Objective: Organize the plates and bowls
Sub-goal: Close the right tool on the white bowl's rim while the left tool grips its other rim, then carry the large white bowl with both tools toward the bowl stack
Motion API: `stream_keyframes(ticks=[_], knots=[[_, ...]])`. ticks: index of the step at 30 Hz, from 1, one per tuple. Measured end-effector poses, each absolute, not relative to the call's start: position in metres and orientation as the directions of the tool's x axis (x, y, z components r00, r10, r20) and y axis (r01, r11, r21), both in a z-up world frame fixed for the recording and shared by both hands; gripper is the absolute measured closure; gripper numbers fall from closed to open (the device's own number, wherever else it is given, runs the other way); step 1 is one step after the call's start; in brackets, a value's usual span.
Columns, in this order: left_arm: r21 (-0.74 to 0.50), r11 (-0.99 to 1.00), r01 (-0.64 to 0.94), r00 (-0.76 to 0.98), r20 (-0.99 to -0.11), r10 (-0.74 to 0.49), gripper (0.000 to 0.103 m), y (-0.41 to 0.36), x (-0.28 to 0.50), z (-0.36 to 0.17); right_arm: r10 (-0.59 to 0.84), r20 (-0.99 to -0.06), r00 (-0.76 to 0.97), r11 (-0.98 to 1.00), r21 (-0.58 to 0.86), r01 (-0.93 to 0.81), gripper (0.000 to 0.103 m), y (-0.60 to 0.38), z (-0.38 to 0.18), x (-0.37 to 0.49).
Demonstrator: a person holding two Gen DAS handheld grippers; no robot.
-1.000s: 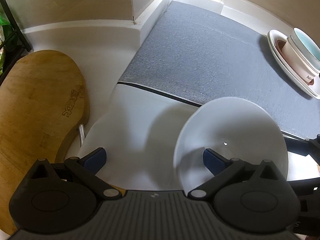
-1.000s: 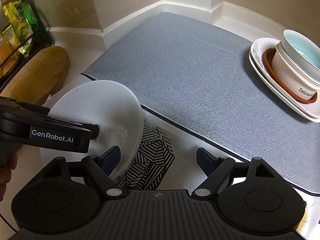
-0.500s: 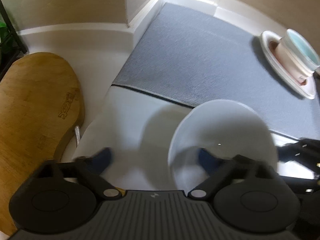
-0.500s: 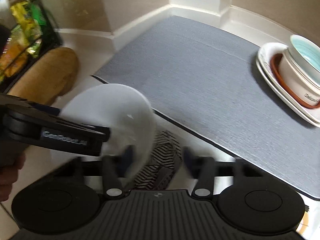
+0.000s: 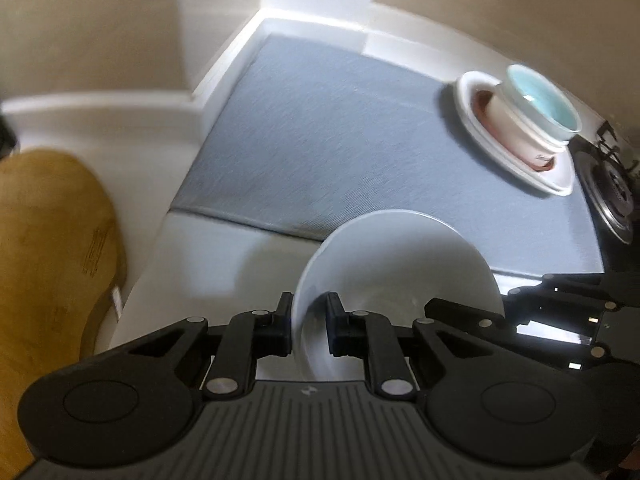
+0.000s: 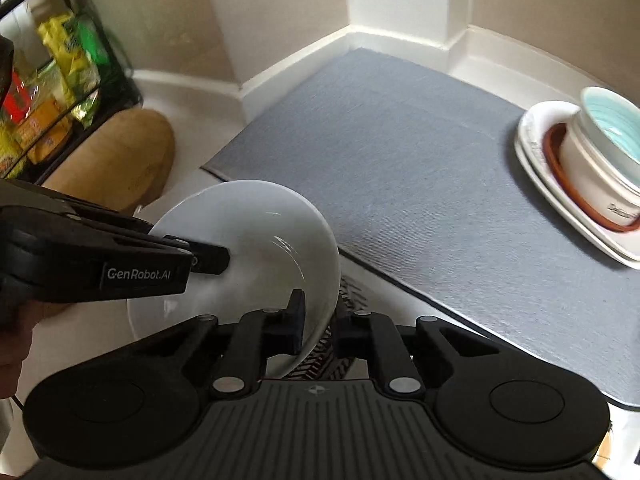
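A white bowl [image 5: 400, 272] hangs tilted over the white counter, held from both sides. My left gripper [image 5: 308, 320] has its jaws closing on the bowl's near-left rim, one finger outside the wall and one inside. In the right wrist view the same bowl [image 6: 248, 240] has its right rim between the closing jaws of my right gripper [image 6: 320, 328], and the left gripper [image 6: 208, 258] pinches the opposite edge. A stack of plates and bowls [image 6: 600, 152], topped by a teal-lined bowl, sits at the far right of the grey mat [image 6: 400, 160].
A wooden cutting board [image 5: 48, 260] lies on the counter at the left. A black wire rack with snack packets [image 6: 52, 80] stands behind it. A black-and-white patterned cloth [image 6: 348, 296] lies under the bowl. A stove burner [image 5: 616, 192] sits at the right edge.
Both grippers went from wide open to closed on the white bowl's rim. The bowl and the left gripper have risen a little off the counter.
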State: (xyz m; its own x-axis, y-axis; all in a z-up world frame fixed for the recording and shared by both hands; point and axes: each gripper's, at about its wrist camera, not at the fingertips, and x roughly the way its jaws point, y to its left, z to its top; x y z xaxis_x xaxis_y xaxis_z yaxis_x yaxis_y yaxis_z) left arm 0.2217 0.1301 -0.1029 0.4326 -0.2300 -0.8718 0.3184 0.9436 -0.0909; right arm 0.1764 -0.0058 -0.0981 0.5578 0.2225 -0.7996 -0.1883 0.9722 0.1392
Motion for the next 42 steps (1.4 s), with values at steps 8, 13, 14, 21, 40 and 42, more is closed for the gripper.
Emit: stream_keyframes(ticks=[8,13,14,21,40,42], knots=[[-0.102,0.904,0.416,0.441,-0.847,-0.299,0.086,0.083,0.209,-0.078,0.161,-0.759,0.63,0.987,0.128,-0.099,0.089,-0.043,-0.078,0.149],[-0.091,0.858,0.506,0.445,-0.824,-0.35,0.086,0.041,0.195,-0.062,0.101,-0.73,0.676,0.992,0.129,-0.008,0.089,-0.079,-0.064,0.121],[-0.091,0.847,0.524,0.445,-0.819,-0.362,0.086,0.032,0.192,-0.058,0.085,-0.723,0.686,0.992,0.127,0.011,0.089,-0.087,-0.06,0.114],[-0.071,0.771,0.633,0.433,-0.793,-0.428,0.086,-0.03,0.166,-0.041,-0.027,-0.676,0.737,0.984,0.111,0.138,0.089,-0.135,-0.043,0.069],[-0.086,0.709,0.7,0.404,-0.771,-0.492,0.086,-0.089,0.156,-0.034,-0.125,-0.657,0.743,0.962,0.102,0.253,0.089,-0.197,-0.043,0.035],[-0.086,0.706,0.703,0.408,-0.765,-0.499,0.086,-0.087,0.17,-0.031,-0.133,-0.653,0.745,0.961,0.1,0.258,0.089,-0.195,-0.04,0.047]])
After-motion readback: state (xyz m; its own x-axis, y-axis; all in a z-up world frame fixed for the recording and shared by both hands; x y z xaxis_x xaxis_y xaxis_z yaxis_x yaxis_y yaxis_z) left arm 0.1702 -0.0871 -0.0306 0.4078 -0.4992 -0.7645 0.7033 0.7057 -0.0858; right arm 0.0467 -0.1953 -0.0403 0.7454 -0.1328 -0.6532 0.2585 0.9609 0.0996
